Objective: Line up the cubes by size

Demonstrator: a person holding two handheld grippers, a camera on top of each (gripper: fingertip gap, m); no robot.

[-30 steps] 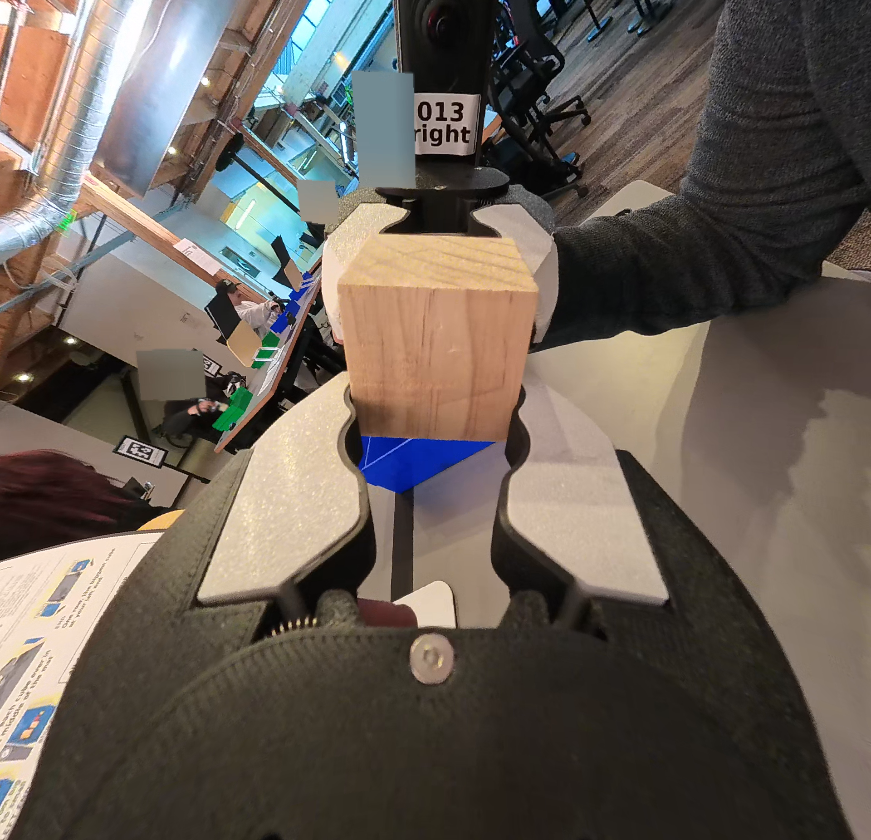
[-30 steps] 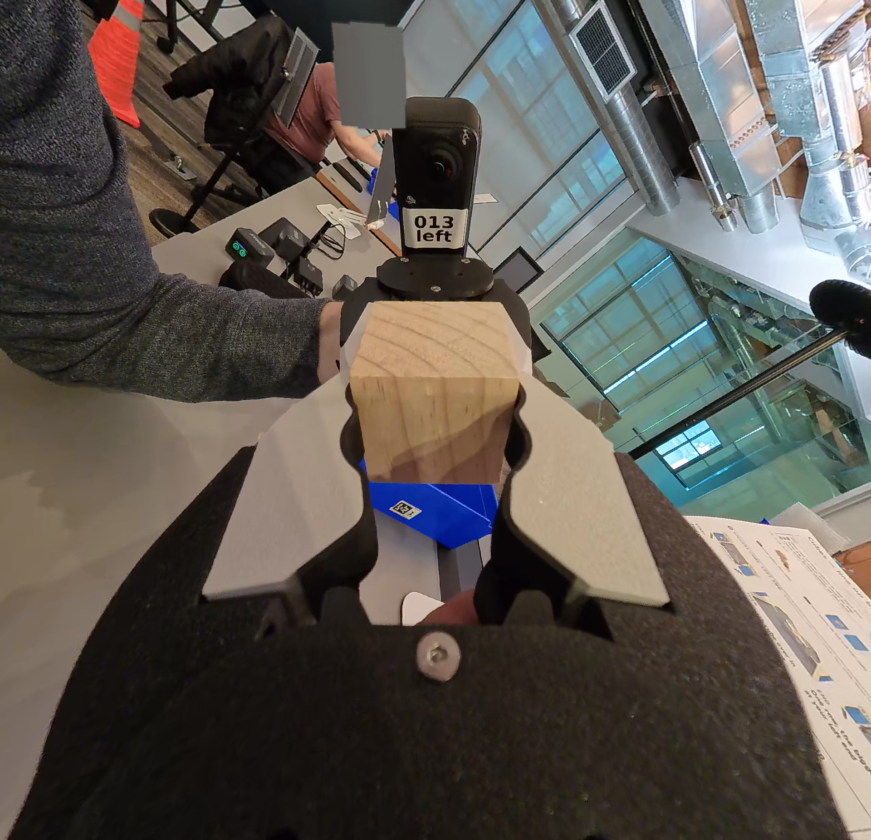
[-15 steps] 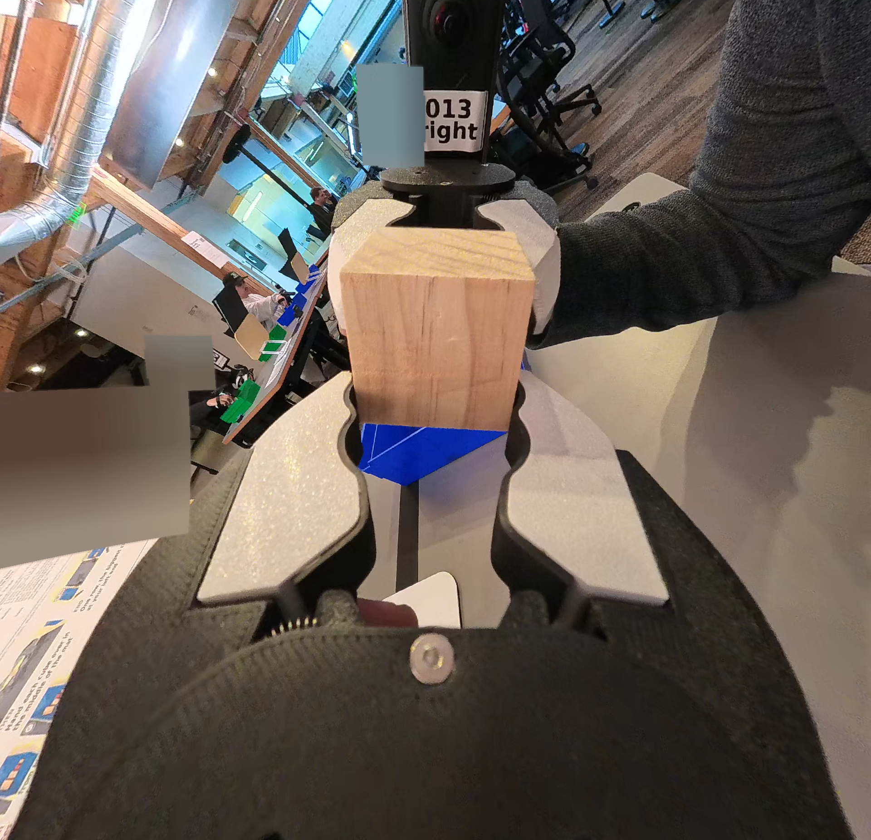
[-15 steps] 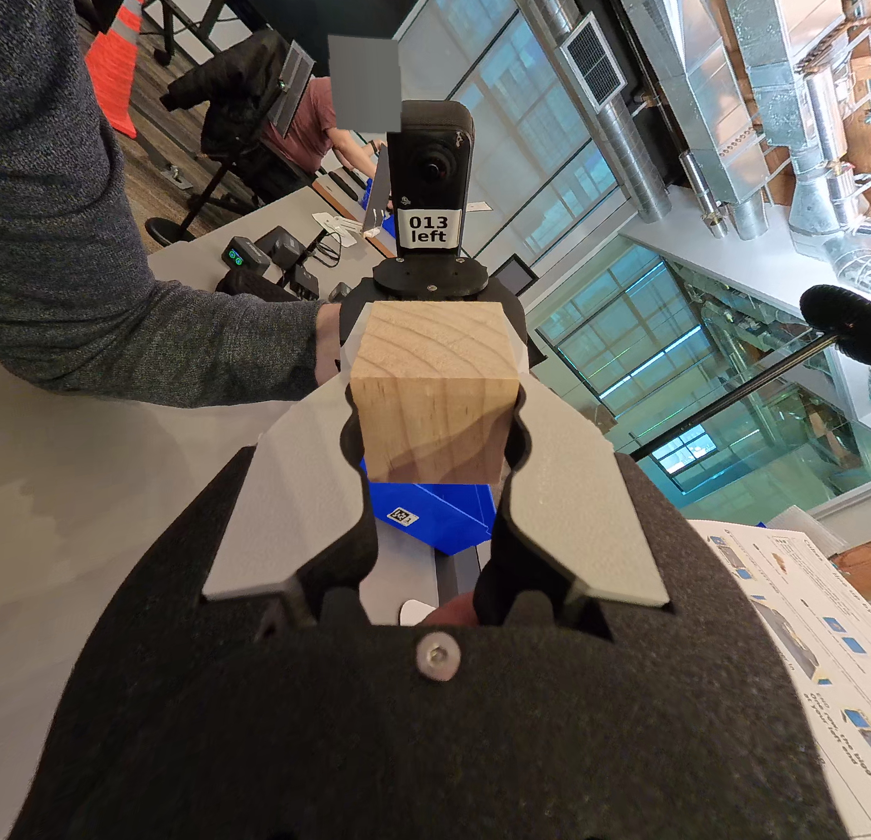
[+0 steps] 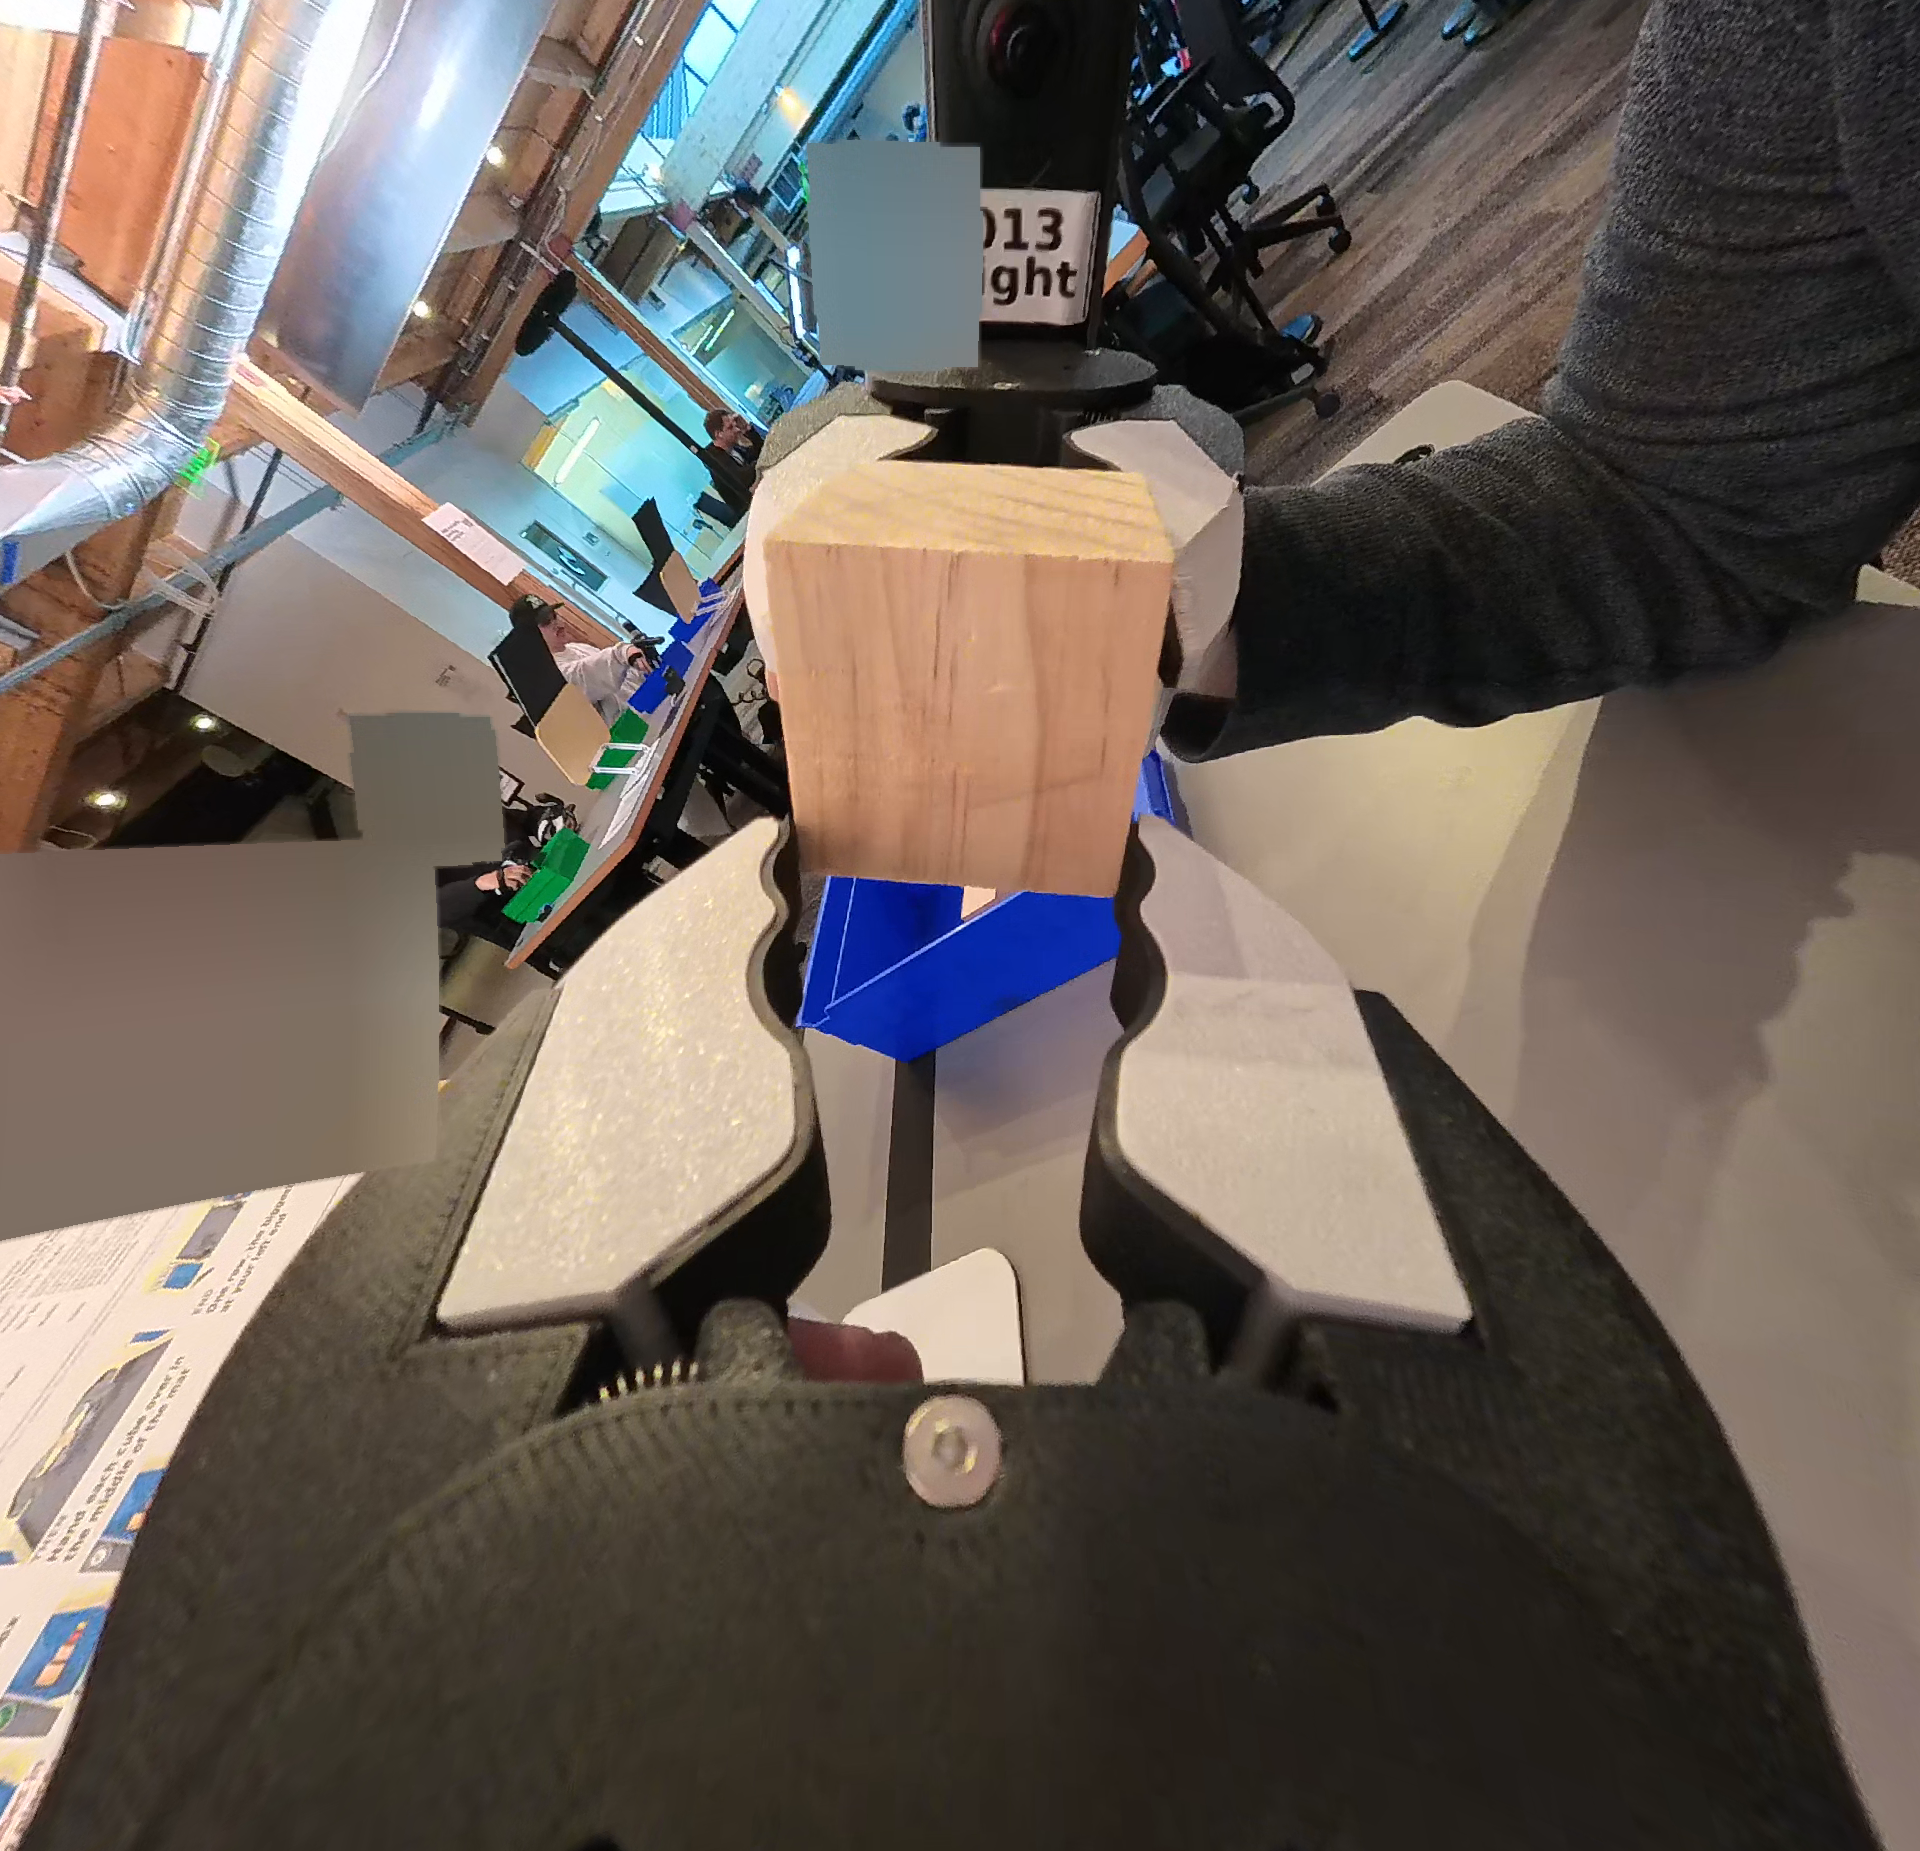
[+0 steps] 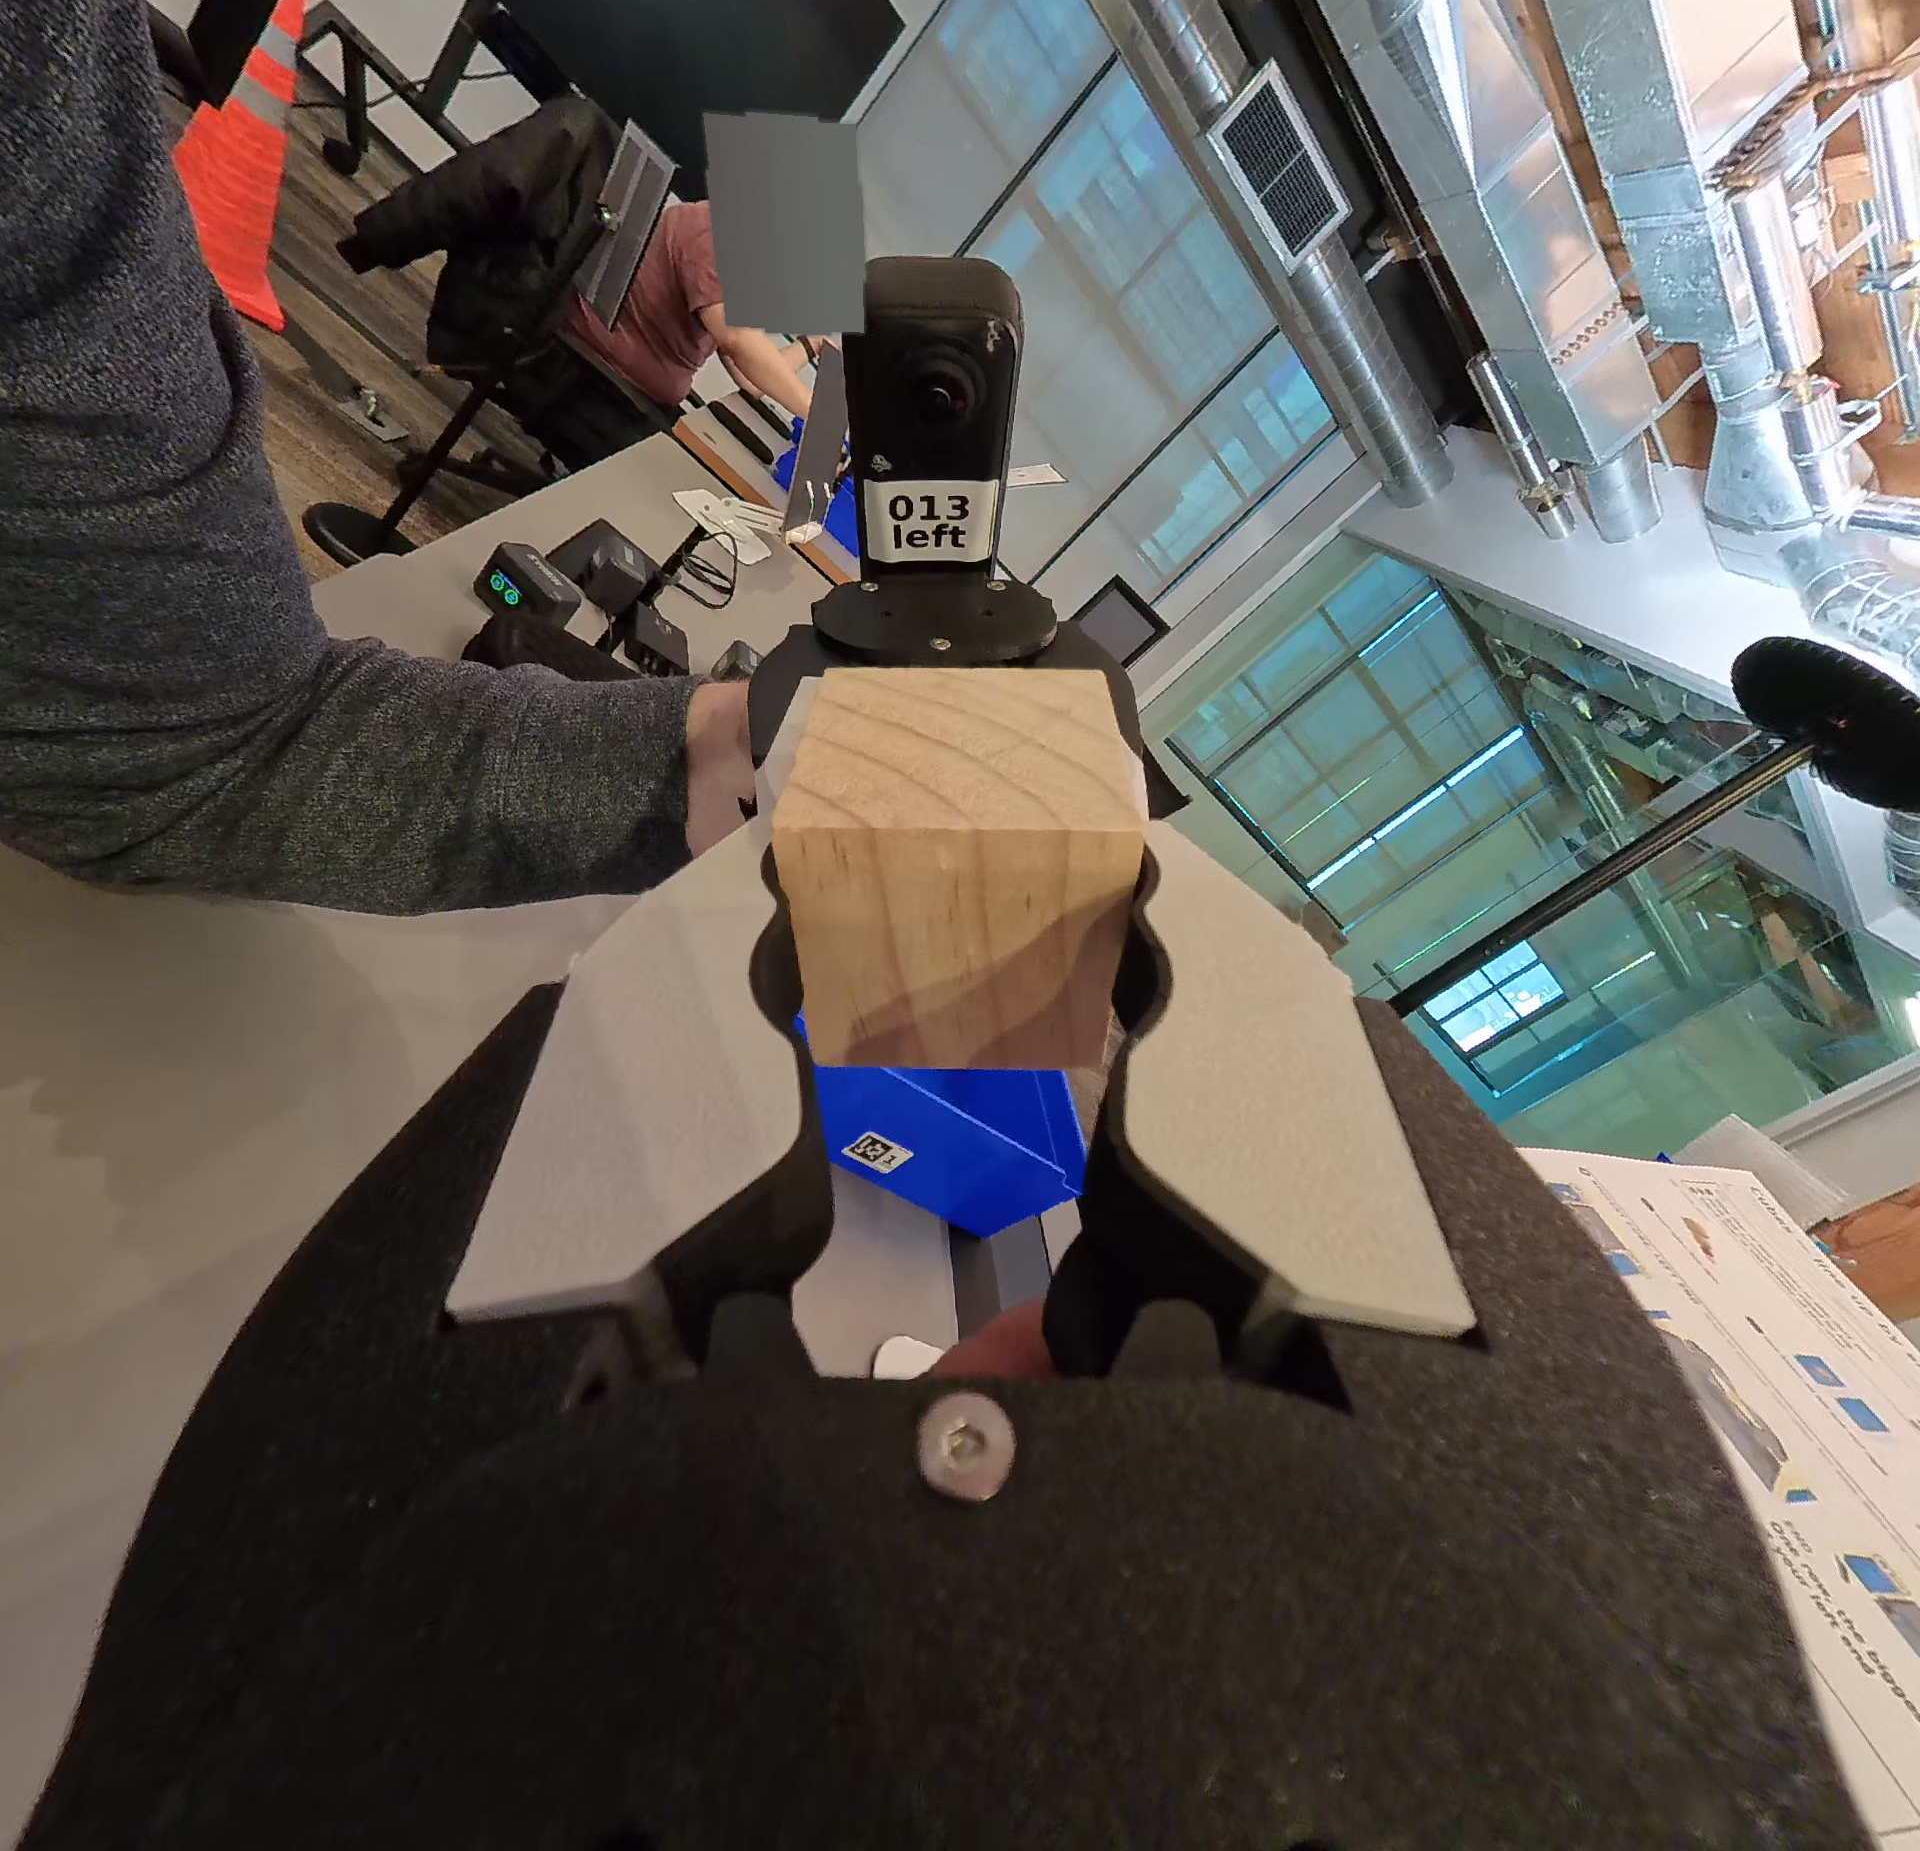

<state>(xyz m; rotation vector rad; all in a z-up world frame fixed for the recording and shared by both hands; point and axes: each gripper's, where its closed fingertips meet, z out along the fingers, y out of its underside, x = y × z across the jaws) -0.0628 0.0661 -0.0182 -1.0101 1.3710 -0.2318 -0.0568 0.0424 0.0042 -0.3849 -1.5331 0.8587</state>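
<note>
A large pale wooden cube (image 5: 966, 689) hangs in the air between my two grippers, which face each other. My left gripper (image 5: 956, 866) is shut on the cube's near end. The right gripper's white fingers (image 5: 1200, 523) clasp its far end. In the right wrist view my right gripper (image 6: 956, 928) is shut on the same cube (image 6: 956, 762), with the left gripper's fingers (image 6: 790, 736) behind it. A blue bin (image 5: 966, 980) stands on the table below the cube and also shows in the right wrist view (image 6: 956, 1136). A small pale wooden piece (image 5: 977, 902) shows inside it.
A grey table (image 5: 1558, 970) lies under both grippers. A printed instruction sheet (image 5: 94, 1386) lies beside it and also shows in the right wrist view (image 6: 1766, 1334). A person's grey sleeve (image 6: 260, 710) reaches in. Small black devices (image 6: 582, 575) sit on the table behind. Only a small space, under 4 cm, lies between the two pairs of fingers.
Both grippers have stayed shut on the cube. The cube now sits a little higher over the blue bin, so more of the bin's inside shows.
</note>
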